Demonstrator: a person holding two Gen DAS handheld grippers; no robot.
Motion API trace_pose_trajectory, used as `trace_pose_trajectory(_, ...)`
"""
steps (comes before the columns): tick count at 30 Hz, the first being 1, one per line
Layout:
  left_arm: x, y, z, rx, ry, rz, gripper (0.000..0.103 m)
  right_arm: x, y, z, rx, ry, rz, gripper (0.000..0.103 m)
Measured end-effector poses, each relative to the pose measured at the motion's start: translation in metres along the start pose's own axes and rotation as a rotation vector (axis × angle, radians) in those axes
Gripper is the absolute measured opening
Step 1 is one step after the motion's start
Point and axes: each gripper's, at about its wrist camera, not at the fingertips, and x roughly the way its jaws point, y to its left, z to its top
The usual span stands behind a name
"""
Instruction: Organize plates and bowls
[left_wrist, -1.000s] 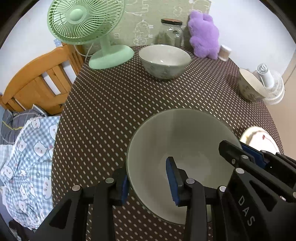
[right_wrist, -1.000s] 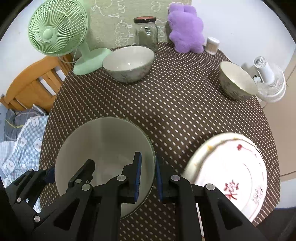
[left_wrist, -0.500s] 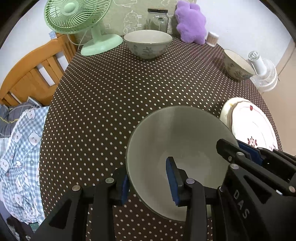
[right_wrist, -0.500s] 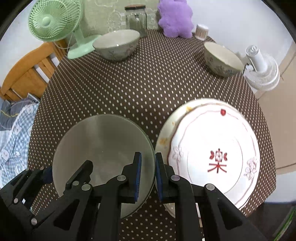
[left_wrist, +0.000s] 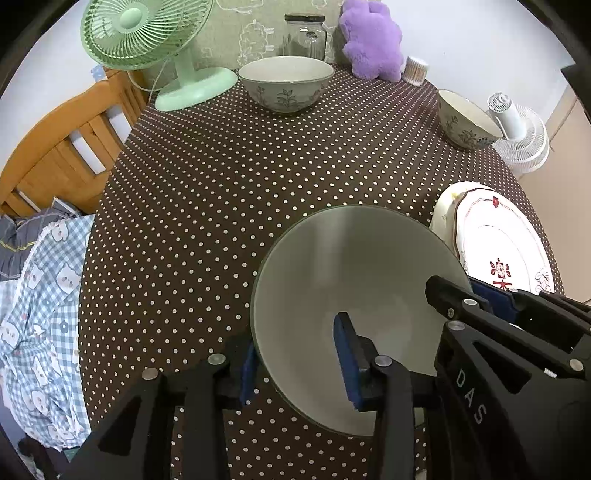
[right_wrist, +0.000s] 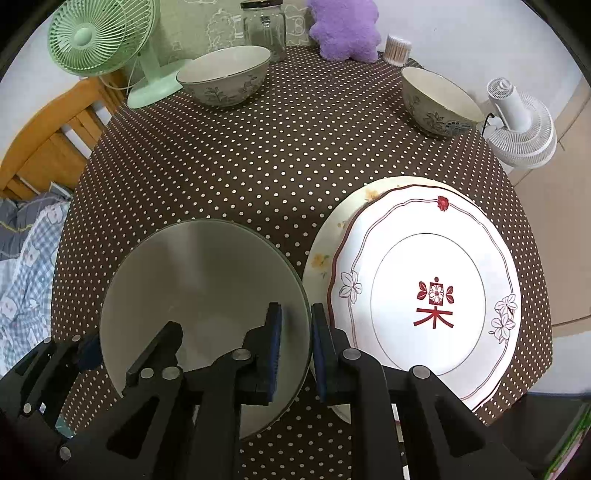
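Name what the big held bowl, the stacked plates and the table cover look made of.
Big bowl: likely glazed ceramic, with a smooth grey-green sheen and a thin rim.
Plates: glossy white porcelain or ceramic, with printed red motifs.
Table cover: brown polka-dot fabric or vinyl; the pictures leave that open.

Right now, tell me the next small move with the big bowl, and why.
Probably carry the big bowl right, over the plates. Both grippers, left and right, pinch its rim on opposite sides, and the stacked plates sit right beside it, the likely base for stacking.
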Motion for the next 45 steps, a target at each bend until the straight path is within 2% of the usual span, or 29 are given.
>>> trace_pose_trajectory(3, -0.003, 0.002, 0.003, 0.011, 0.001, -0.01, 0.059, -0.003, 0.002, 0.0, -0.015, 0.005, 0.003, 0.021)
trace_pose_trajectory(9, -0.013, 0.01, 0.011, 0.022, -0.03, -0.005, 0.062, -0.016, -0.002, 0.003, 0.012, -0.031, -0.022, 0.04)
trace_pose_trajectory(12, -0.015, 0.015, 0.017, 0.012, -0.027, -0.018, 0.062, -0.021, -0.008, 0.004, 0.045, -0.046, -0.018, 0.053)
trace_pose_trajectory(14, -0.017, 0.017, 0.023, 0.008, -0.028, -0.026, 0.065, -0.024, -0.012, 0.005, 0.065, -0.06, -0.012, 0.063)
trace_pose_trajectory(17, -0.023, 0.014, 0.032, 0.016, -0.05, -0.034, 0.072, -0.032, -0.015, 0.013, 0.063, -0.087, 0.011, 0.073)
trace_pose_trajectory(20, -0.031, 0.008, 0.045, 0.022, -0.084, -0.038, 0.074, -0.042, -0.01, 0.025, 0.036, -0.128, 0.047, 0.074)
trace_pose_trajectory(30, -0.045, 0.007, 0.089, -0.042, -0.181, 0.024, 0.08, -0.058, -0.015, 0.076, -0.019, -0.233, 0.127, 0.074)
trace_pose_trajectory(45, -0.038, 0.013, 0.148, -0.135, -0.258, 0.137, 0.08, -0.046, -0.017, 0.156, -0.161, -0.299, 0.216, 0.074)
